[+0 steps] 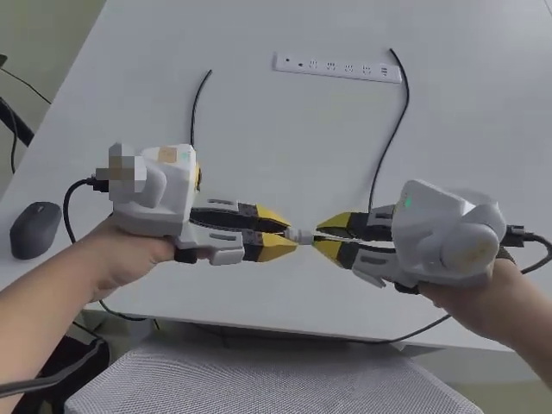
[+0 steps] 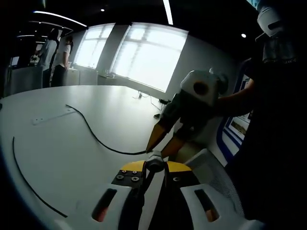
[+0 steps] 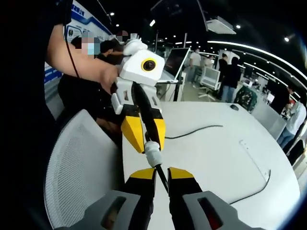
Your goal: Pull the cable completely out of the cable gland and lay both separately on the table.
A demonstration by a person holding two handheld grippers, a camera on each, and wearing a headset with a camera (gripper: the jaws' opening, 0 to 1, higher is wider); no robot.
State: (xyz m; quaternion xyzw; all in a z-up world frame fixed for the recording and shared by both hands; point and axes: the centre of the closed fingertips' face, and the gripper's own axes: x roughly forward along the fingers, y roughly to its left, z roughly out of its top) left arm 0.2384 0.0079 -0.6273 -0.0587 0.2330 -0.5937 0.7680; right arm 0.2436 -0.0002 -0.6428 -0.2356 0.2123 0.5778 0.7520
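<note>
Over the table's near edge, my left gripper point(image 1: 289, 237) is shut on a small white cable gland point(image 1: 302, 235). Facing it tip to tip, my right gripper point(image 1: 321, 237) is shut on the black cable point(image 1: 388, 147) just where it leaves the gland. That cable trails back across the white table point(image 1: 285, 164) past the power strip. In the left gripper view the gland point(image 2: 154, 159) sits between my own jaws point(image 2: 154, 167), with the cable point(image 2: 96, 138) curving off behind. In the right gripper view the cable point(image 3: 165, 184) runs between my jaws point(image 3: 162, 171) up to the gland point(image 3: 151, 152).
A white power strip point(image 1: 336, 67) lies at the far side of the table. A second loose black cable point(image 1: 197, 103) lies at the middle left. A grey mouse point(image 1: 34, 228) rests at the left edge. A grey mesh chair point(image 1: 259, 379) stands below the grippers.
</note>
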